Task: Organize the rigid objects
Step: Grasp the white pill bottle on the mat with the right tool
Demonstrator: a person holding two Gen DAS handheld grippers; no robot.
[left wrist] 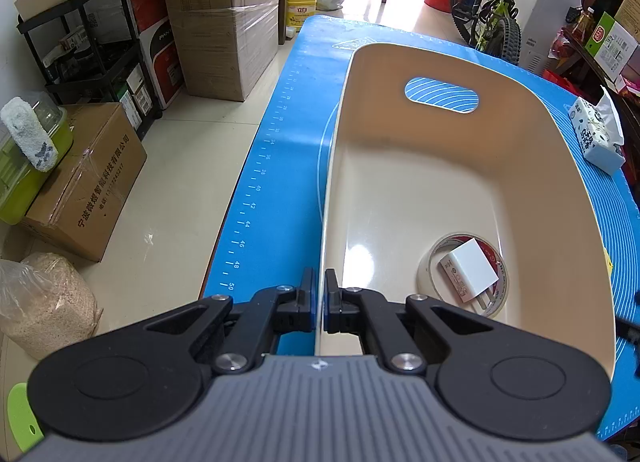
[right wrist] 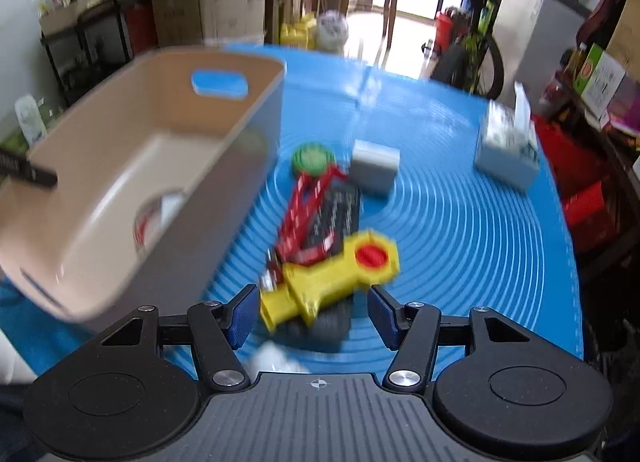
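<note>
yellow toy [right wrist: 330, 282] lies between the spread right tongs [right wrist: 314, 316].

1. Left wrist cam is sitting right at the near rim of the cream bin [left wrist: 400, 189], looking along it across the blue mat [left wrist: 280, 133]
2. Right wrist cam is hovering low over the mat [right wrist: 460, 221], facing the same way; blurred
3. Both are sharing the bin [right wrist: 132, 165], mat, tissue pack [left wrist: 596, 137] [right wrist: 506, 149]

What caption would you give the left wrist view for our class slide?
Left gripper shut on the rim of the cream bin, which holds a tape roll and white charger.
</note>
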